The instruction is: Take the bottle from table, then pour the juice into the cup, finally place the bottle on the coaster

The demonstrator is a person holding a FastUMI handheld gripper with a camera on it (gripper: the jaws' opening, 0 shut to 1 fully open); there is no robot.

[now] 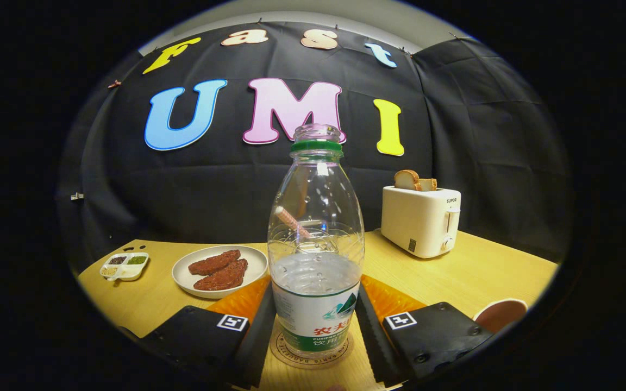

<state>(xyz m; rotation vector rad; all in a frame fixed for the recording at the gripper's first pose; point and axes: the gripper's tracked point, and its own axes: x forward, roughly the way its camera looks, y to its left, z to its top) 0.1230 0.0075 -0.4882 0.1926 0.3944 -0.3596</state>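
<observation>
- Your gripper [315, 326] flanks the bottle [315, 244]; whether the fingers press or have let go, I cannot tell.
- The bottle stands on the coaster [283, 355]: placing looks done, only withdrawal left.
- The cup [500, 315] sits at 3 o'clock.

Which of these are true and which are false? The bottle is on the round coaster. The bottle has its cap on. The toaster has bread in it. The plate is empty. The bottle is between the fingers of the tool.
1. The bottle stands on the round coaster: true.
2. The bottle has its cap on: false. Its neck is open, with no cap.
3. The toaster has bread in it: true.
4. The plate is empty: false. Two brown pieces of meat lie on it.
5. The bottle is between the fingers of the tool: true, though whether both fingers press on it is hard to tell.
</observation>
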